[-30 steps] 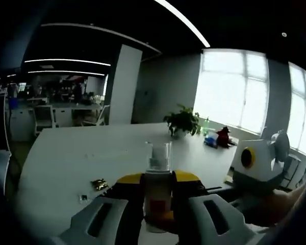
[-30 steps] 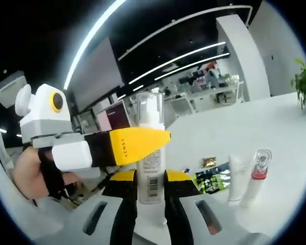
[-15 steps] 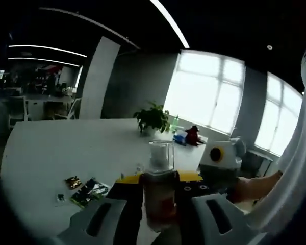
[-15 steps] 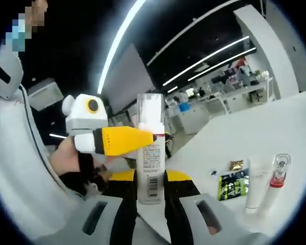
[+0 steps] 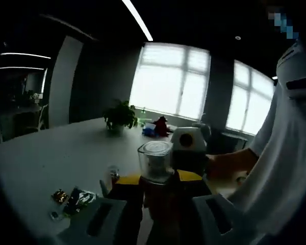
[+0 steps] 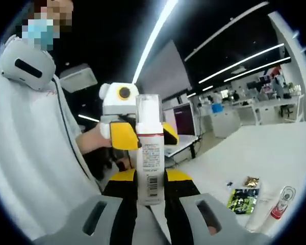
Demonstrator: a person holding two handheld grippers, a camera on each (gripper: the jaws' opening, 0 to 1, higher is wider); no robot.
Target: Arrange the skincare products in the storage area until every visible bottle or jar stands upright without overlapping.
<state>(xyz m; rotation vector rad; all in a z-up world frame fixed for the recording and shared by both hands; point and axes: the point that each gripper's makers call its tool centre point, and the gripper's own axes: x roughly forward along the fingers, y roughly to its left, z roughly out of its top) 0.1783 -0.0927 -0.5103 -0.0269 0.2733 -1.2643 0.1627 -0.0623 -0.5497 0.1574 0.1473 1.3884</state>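
A white pump bottle (image 6: 149, 153) with a clear cap and a barcode label stands upright between my right gripper's (image 6: 150, 176) yellow jaws, which are shut on its lower body. My left gripper (image 6: 145, 136) comes in from the left, its yellow jaws closed on either side of the bottle just under the cap. In the left gripper view the same bottle (image 5: 154, 162) rises clear cap first between my left gripper's (image 5: 158, 179) jaws, with the right gripper's body (image 5: 188, 145) right behind it. A white tube (image 6: 257, 218) and a clear bottle with a red collar (image 6: 281, 203) stand on the table.
A white table (image 6: 255, 153) carries a green packet (image 6: 241, 199) and a gold wrapper (image 6: 252, 181). In the left gripper view a potted plant (image 5: 119, 115) and toys sit by the windows. A person in a white top (image 6: 35, 153) stands close behind the grippers.
Both cameras have swung round towards the person. The bottle stays held. In the right gripper view the left gripper's jaws have turned from side-on to straddling the bottle's neck.
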